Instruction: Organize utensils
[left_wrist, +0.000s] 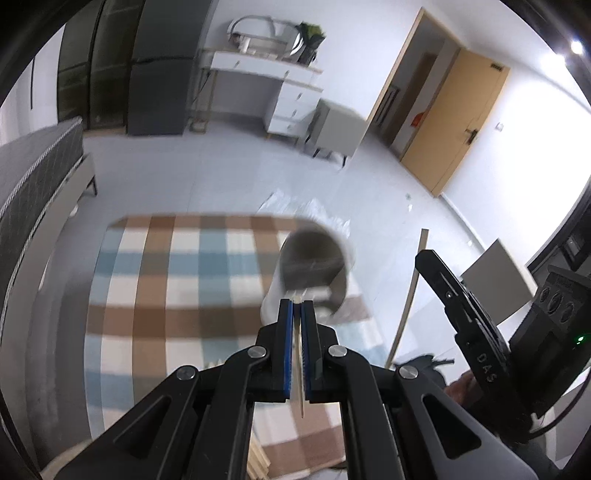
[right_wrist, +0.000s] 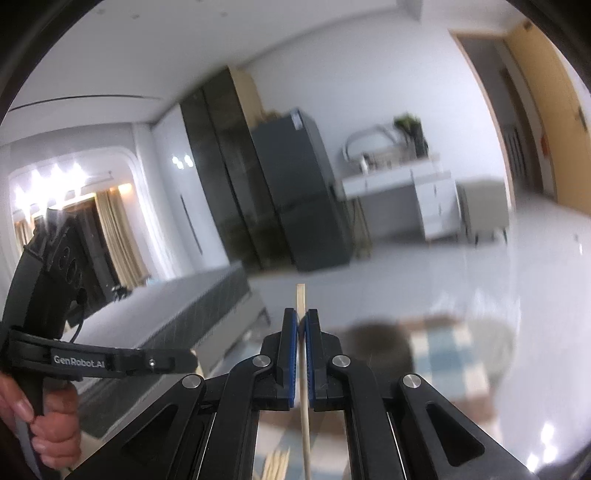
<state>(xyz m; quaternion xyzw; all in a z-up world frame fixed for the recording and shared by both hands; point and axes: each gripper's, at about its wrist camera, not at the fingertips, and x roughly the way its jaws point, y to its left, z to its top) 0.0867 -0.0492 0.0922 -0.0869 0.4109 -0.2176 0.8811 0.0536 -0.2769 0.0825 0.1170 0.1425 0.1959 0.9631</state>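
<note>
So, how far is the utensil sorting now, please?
Done: cannot tell; the holder is blurred and its inside does not show. In hand: each tongs grips one chopstick, left on, right on. Left: both chopsticks into the holder, plus loose chopsticks below.

Pale glossy floor (left_wrist: 207, 166) and white walls (left_wrist: 354, 48). A tall dark fridge (right_wrist: 299, 192) stands beside a white desk (left_wrist: 266, 77) with drawers; an ochre door (left_wrist: 454, 122) hangs open. A grey bed (right_wrist: 177, 306) runs toward what look like lit curtains (right_wrist: 114, 229).
</note>
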